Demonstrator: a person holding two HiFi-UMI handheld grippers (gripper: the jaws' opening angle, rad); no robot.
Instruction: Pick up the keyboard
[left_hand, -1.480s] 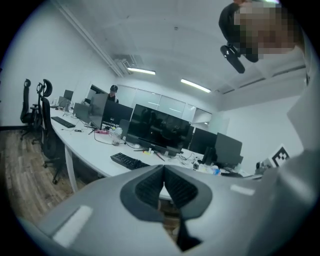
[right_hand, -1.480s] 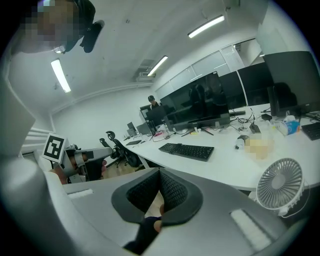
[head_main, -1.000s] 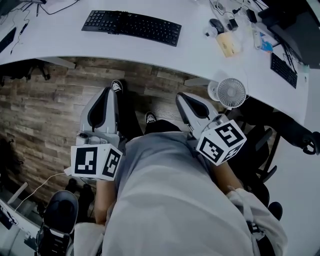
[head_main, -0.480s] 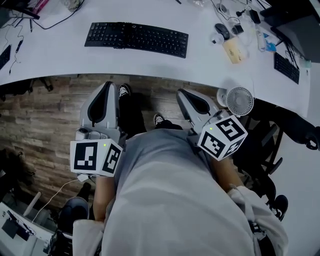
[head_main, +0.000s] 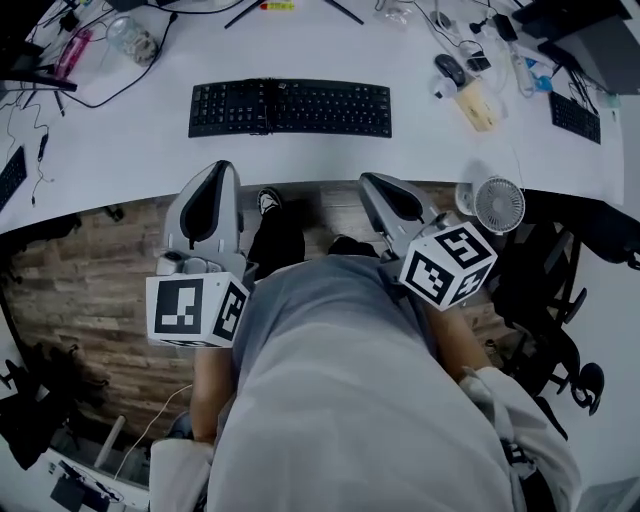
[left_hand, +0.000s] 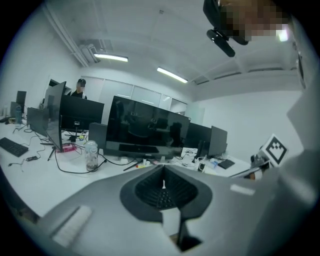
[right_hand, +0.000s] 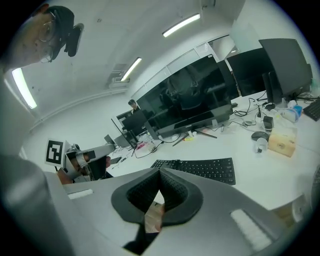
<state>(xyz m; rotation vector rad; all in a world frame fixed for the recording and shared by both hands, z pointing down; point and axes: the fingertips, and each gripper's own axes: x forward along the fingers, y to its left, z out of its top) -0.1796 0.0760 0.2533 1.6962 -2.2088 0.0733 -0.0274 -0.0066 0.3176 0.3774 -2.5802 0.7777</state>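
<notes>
Our left gripper (head_main: 221, 168) and right gripper (head_main: 370, 180) hover at the near edge of the surface (head_main: 120, 140), jaws pressed together and empty, so we should spread them before reaching the keyboard (head_main: 290, 108) lying flat just ahead.

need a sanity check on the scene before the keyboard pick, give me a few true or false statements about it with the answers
1. The black keyboard lies flat on the white desk. True.
2. The right gripper is shut on the keyboard. False: its jaws are together on nothing, short of the keyboard.
3. A computer mouse lies to the right of the keyboard in the head view. True.
4. The left gripper has its jaws wide apart. False: they are together and empty.
</notes>
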